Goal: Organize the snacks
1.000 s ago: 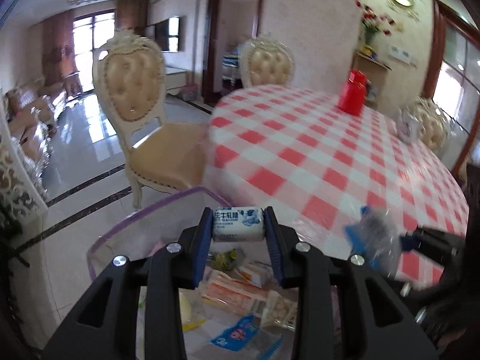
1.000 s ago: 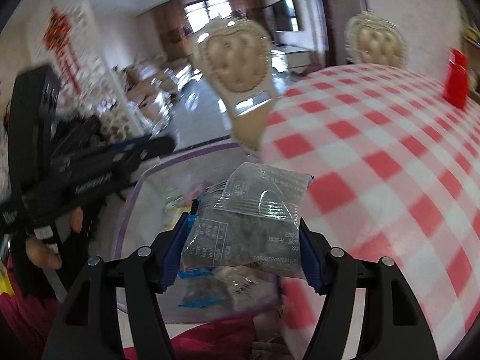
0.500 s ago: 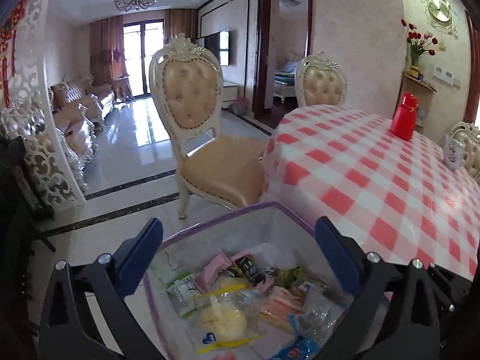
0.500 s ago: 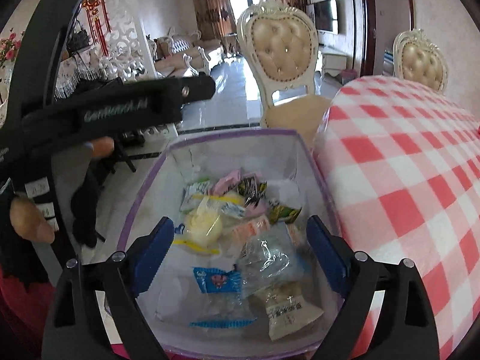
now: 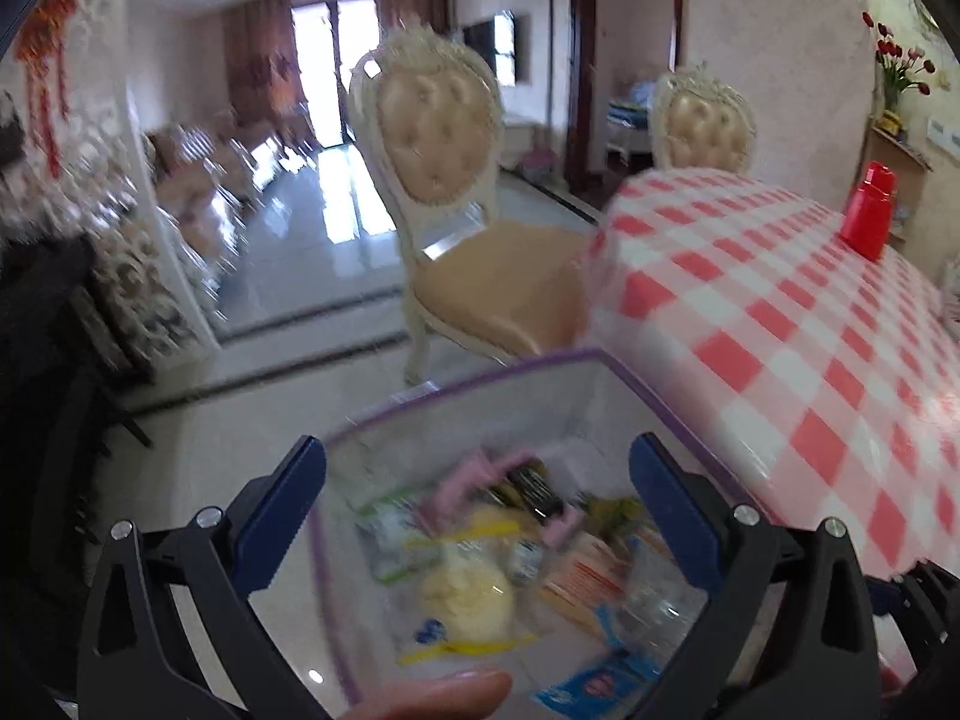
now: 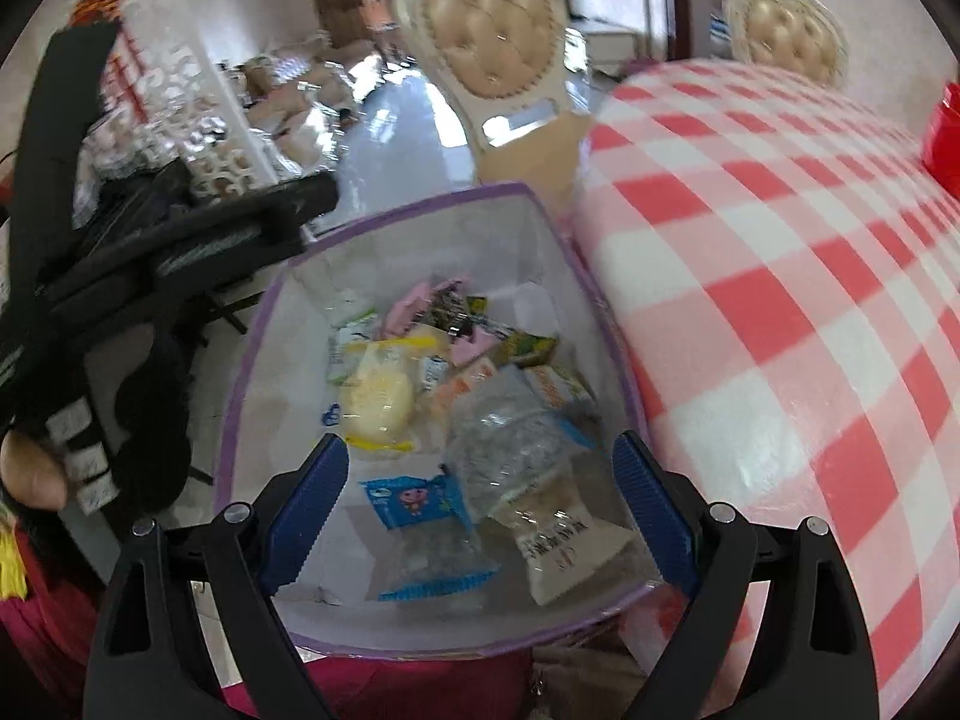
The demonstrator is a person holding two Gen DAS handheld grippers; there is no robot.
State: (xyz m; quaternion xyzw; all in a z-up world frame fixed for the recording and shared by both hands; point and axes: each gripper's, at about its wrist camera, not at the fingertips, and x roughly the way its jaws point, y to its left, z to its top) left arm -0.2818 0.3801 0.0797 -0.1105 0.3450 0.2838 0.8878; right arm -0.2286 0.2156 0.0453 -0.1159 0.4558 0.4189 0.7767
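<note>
A clear bin with a purple rim (image 6: pixel 252 354) sits beside the table edge and holds several snack packs (image 6: pixel 456 408). A clear grey pack (image 6: pixel 510 444) and a blue pack (image 6: pixel 414 498) lie near its front. My right gripper (image 6: pixel 480 510) is open and empty above the bin's near side. My left gripper (image 5: pixel 480 510) is open and empty above the same bin (image 5: pixel 480 369), where a yellow bun pack (image 5: pixel 468 600) shows. The left gripper's body (image 6: pixel 180 240) appears at the left of the right wrist view.
A round table with a red and white checked cloth (image 5: pixel 780 312) lies to the right of the bin, with a red jug (image 5: pixel 867 210) on it. A padded cream chair (image 5: pixel 444 180) stands beyond the bin. A fingertip (image 5: pixel 432 693) shows at the bottom edge.
Both grippers opened and let go: the white milk candy roll left the left gripper, the grey pack left the right one and now lies in the bin. Both grippers stay open over it.
</note>
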